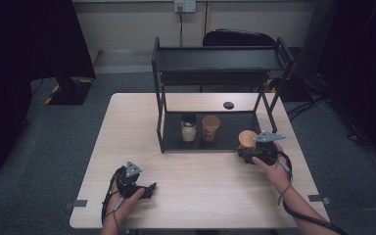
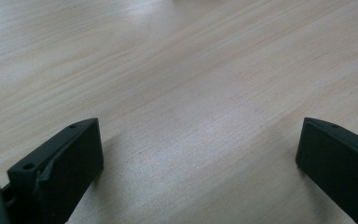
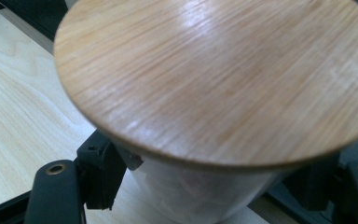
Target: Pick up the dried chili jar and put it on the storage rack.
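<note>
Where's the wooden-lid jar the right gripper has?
High view, right side: the wooden-lid jar sits in the right gripper at the rack's front right corner, right of the two jars inside.

Left hand-held gripper (image 2: 198, 163) is just sitting low over the pale wood-grain surface (image 2: 177, 79), jaws spread wide apart, bare wood between them, soft shadows underneath.

The high view looks forward and down over the whole worktop (image 1: 200, 196); both gripper views sit close, sharing its wood.
</note>
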A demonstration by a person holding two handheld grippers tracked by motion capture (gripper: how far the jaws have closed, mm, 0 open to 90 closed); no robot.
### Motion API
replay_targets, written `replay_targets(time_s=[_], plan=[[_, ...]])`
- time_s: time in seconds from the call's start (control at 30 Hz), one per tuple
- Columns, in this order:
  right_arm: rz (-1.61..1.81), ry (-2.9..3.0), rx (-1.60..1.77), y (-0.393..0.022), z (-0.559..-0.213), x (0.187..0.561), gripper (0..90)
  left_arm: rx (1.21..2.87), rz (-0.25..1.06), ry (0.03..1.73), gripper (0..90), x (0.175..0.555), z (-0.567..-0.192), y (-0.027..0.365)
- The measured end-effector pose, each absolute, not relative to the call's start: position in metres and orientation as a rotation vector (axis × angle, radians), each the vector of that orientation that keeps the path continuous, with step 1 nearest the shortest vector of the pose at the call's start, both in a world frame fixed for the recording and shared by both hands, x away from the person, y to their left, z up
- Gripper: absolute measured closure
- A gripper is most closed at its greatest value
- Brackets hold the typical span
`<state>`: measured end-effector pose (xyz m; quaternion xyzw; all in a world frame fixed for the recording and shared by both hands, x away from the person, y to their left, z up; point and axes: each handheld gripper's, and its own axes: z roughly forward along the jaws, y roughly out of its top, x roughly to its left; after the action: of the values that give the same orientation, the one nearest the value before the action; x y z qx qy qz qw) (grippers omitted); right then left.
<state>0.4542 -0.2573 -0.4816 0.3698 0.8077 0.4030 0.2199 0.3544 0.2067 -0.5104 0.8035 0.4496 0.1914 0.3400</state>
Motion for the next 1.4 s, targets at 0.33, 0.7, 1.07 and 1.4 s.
replay_targets(time_s=[0.33, 0.7, 1.07, 1.4], plan=[[1.112, 2.234, 1.018, -0.248, -0.475, 0.464, 25.3, 2.091, 0.498, 1.170, 0.0, 0.354, -0.510, 0.207], [1.121, 2.243, 1.007, -0.229, -0.471, 0.477, 25.3, 2.091, 0.498, 1.170, 0.0, 0.354, -0.510, 0.207], [1.123, 2.235, 1.016, -0.218, -0.471, 0.491, 25.3, 2.091, 0.498, 1.170, 0.0, 0.354, -0.510, 0.207], [1.103, 2.233, 1.029, -0.218, -0.475, 0.499, 25.3, 2.091, 0.498, 1.170, 0.0, 0.354, -0.510, 0.207]])
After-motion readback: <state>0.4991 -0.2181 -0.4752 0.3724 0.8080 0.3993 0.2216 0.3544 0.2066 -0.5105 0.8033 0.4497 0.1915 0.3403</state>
